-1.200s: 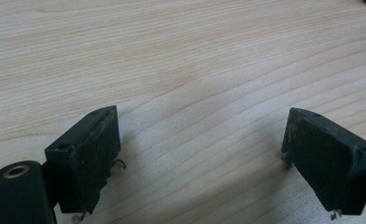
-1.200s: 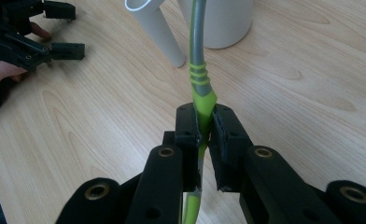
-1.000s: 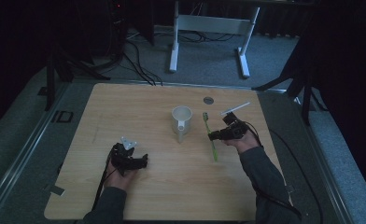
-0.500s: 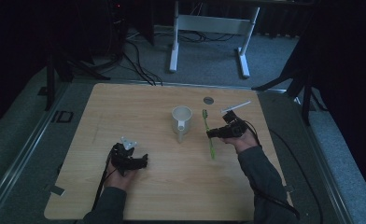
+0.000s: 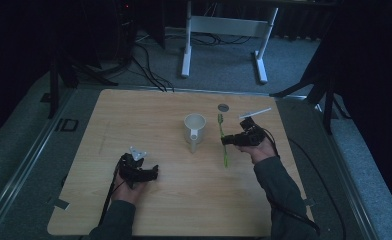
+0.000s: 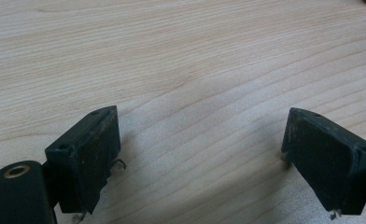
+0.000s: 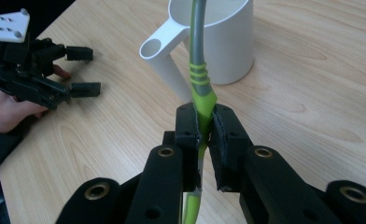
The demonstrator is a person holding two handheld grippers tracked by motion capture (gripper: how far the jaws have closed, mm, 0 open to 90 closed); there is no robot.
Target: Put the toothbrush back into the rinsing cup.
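The right tongs (image 7: 204, 122) are clenched on a green toothbrush (image 7: 200, 79). Its two black jaws press on the handle from both sides, with almost no gap between them. In the right gripper view the handle goes up from the jaws, first green, then with a grey part, and it passes in front of a white mug (image 7: 218, 37). The lower end of the handle comes out under the jaws. If the toothbrush touches the mug or only crosses in front of it, I cannot tell.

In the high view the right tongs (image 5: 226, 140) are near the right edge of the table (image 5: 134, 110), to the right of the white mug (image 5: 194, 128), which stands about in the middle of the table. The green toothbrush (image 5: 223, 142) is a thin line between the mug and the right hand (image 5: 258, 150).

The left tongs (image 6: 200, 149) are released. The jaws stand wide apart, and between them there is only bare wood of the table. In the high view the left tongs (image 5: 153, 172) are close to the near edge of the table, left of the middle, well apart from the mug.

A small dark round disc (image 5: 223, 107) lies near the far edge of the table, behind the mug and to its right.
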